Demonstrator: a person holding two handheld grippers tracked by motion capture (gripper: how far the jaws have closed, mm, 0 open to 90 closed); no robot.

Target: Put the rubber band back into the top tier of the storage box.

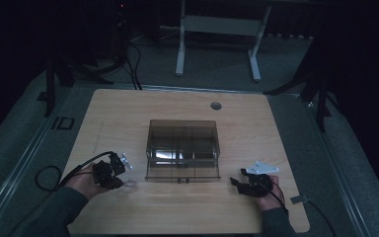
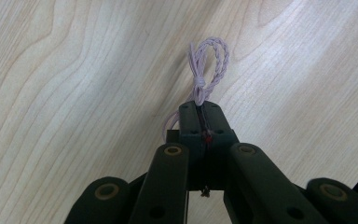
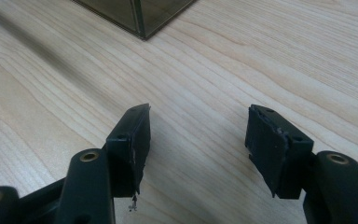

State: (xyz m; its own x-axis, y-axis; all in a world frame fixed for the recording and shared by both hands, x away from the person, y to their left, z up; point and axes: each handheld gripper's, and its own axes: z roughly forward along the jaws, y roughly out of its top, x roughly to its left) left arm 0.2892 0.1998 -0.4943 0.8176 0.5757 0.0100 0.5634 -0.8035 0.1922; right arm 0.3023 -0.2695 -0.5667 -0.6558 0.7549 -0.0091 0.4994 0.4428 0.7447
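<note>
A pale pink braided cord loop (image 2: 209, 65) lies on the wooden table (image 1: 128, 113). My left gripper (image 2: 200, 108) is shut on the cord's knotted end, just above the tabletop. In the high view the left gripper (image 1: 123, 181) sits left of a smoky transparent plastic box (image 1: 182, 148), with the cord (image 1: 130, 184) faint at its tip. My right gripper (image 3: 198, 135) stands open over bare wood, nothing between its jaws. It rests right of the box in the high view, right gripper (image 1: 234, 181) pointing left. A corner of the box (image 3: 137, 14) appears ahead of it.
The box has inner dividers and stands at the table's middle. A round cable hole (image 1: 215, 105) sits near the far edge. Beyond the table stands a white desk frame (image 1: 217, 34) on grey floor. Cables trail from both grippers off the near edge.
</note>
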